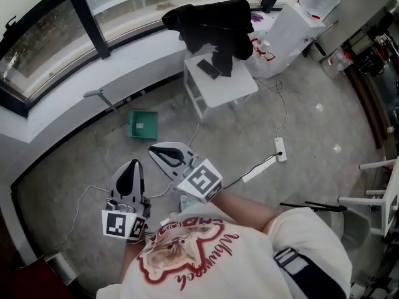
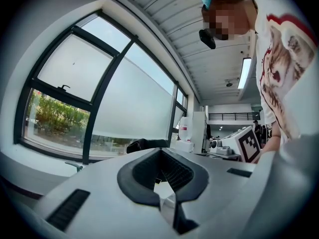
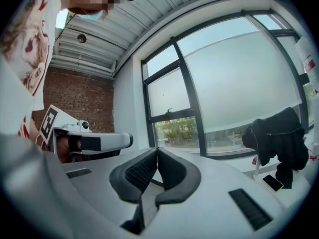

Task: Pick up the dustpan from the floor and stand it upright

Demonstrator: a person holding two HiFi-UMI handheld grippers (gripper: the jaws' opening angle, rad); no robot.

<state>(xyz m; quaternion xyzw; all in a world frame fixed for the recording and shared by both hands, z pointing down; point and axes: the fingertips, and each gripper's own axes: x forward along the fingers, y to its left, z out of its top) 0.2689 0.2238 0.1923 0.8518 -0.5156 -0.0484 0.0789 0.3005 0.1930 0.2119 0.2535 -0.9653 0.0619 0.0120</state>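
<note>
The green dustpan (image 1: 142, 123) lies flat on the concrete floor near the window ledge, and its grey handle (image 1: 98, 96) reaches up and to the left. In the head view both grippers are held level in front of me, short of the pan and not touching it. My left gripper (image 1: 134, 163) is shut with nothing in it, its tips meeting in the left gripper view (image 2: 162, 149). My right gripper (image 1: 152, 149) is also shut and empty, its pads closed together in the right gripper view (image 3: 157, 149). The pan sits just beyond the right gripper's tip.
A small white table (image 1: 240, 87) carries a black jacket (image 1: 212, 23) and a phone (image 1: 209, 68). A power strip (image 1: 280, 149) and its cables lie on the floor to the right. The window ledge (image 1: 68, 86) runs behind the pan. A white chair (image 1: 380, 195) stands at the right edge.
</note>
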